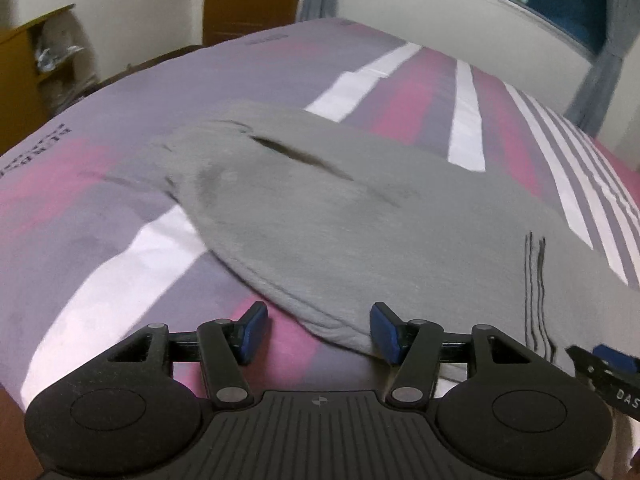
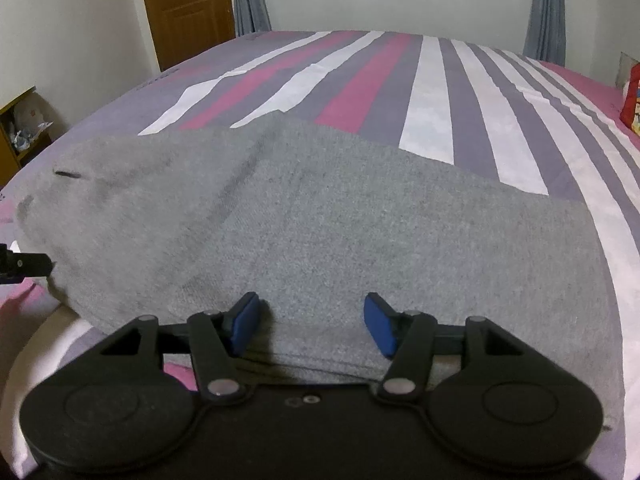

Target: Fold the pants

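Observation:
Grey pants [image 1: 328, 216] lie flat on a striped bed, folded over lengthwise, with a dark pocket slit [image 1: 296, 152] showing. My left gripper [image 1: 318, 330] hovers open over the near edge of the pants, its blue pads [image 1: 256, 330] standing apart with the hem between them, not pinched. In the right wrist view the same pants [image 2: 320, 224] fill the middle. My right gripper [image 2: 312, 324] is open above the near folded edge, and its pads [image 2: 378, 326] do not press the cloth. The right gripper's tip [image 1: 612, 364] shows at the right edge of the left wrist view.
The bed sheet [image 2: 428, 92] has purple, pink and white stripes and stretches far beyond the pants. A brown door [image 2: 188, 4], grey curtains [image 2: 250, 0] and a window wall stand behind. A wooden shelf [image 1: 28, 60] is at the left. A red item [image 2: 632, 100] lies at the bed's right edge.

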The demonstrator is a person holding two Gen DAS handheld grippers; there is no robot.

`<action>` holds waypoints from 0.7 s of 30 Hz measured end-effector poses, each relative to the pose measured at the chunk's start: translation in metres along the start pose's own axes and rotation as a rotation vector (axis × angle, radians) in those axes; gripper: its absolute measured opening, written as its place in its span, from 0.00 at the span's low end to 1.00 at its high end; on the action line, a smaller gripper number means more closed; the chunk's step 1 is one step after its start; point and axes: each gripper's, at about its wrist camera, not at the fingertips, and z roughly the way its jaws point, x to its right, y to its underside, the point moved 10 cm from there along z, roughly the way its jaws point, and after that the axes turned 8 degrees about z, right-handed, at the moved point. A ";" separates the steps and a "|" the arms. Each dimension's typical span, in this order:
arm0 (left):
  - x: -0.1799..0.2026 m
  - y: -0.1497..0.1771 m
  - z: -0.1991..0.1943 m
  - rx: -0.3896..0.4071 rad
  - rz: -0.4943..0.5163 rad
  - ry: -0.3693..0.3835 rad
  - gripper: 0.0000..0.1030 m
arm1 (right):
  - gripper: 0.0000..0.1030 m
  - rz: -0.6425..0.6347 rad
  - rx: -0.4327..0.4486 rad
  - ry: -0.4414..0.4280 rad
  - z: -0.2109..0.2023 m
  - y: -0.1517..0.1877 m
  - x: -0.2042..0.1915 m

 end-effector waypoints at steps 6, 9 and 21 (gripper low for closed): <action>-0.018 -0.001 0.008 -0.017 -0.079 0.028 0.56 | 0.62 0.069 0.024 -0.054 -0.008 -0.014 -0.009; -0.021 -0.002 0.013 -0.022 -0.136 0.065 0.58 | 0.69 0.061 0.011 -0.065 -0.003 -0.013 -0.016; -0.030 -0.004 0.053 -0.039 -0.344 0.192 0.68 | 0.71 0.034 -0.007 -0.074 0.010 -0.002 -0.017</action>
